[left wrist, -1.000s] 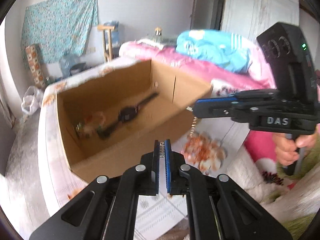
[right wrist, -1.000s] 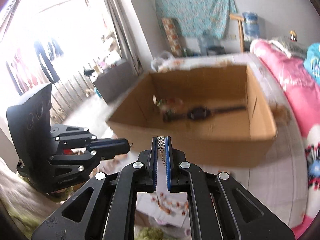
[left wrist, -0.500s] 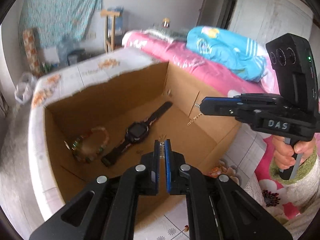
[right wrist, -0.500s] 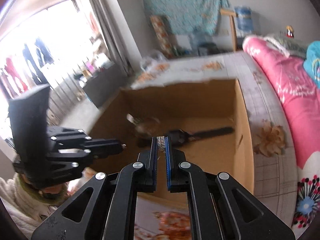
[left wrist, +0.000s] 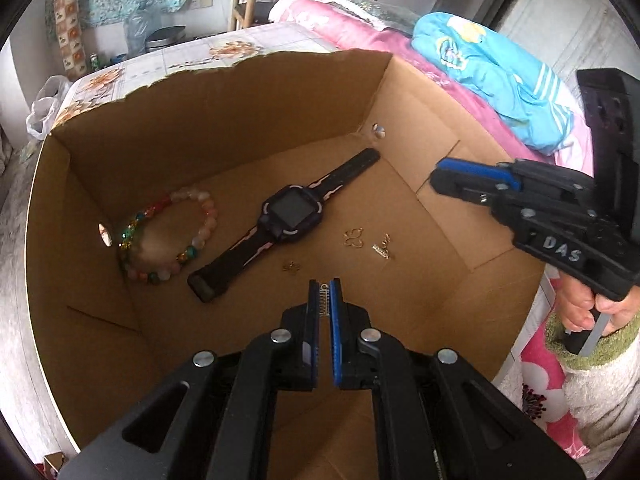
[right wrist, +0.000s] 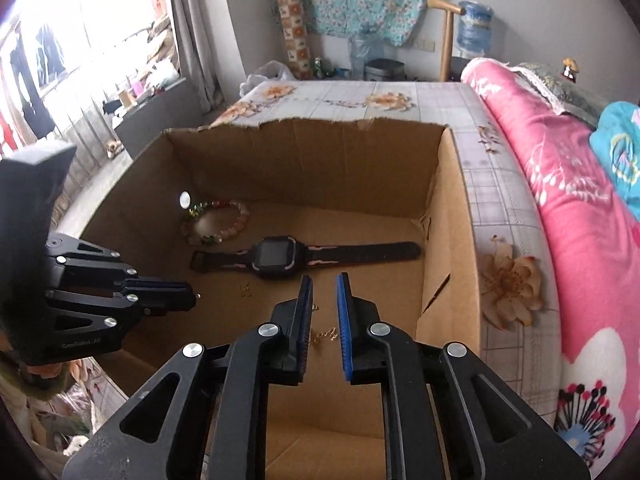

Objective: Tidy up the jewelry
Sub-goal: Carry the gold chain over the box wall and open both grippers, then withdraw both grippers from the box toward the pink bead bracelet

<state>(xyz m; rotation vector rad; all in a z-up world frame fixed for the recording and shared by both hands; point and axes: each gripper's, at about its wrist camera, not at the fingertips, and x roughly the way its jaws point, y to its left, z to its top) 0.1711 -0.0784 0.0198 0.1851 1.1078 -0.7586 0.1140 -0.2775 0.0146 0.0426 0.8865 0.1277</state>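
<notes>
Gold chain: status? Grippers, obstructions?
Left gripper shut on gold chain end. Right gripper open, chain dropped on cardboard box floor. Watch and bead bracelet clear.

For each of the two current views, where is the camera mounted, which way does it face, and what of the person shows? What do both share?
Left wrist: sits on the left gripper, facing down into the cardboard box; jaws nearly shut on a small chain piece; the right gripper and right hand show.
Right wrist: sits on the right gripper, facing across the box; jaws apart; left gripper shows.
Shared: box, watch, bead bracelet.
</notes>
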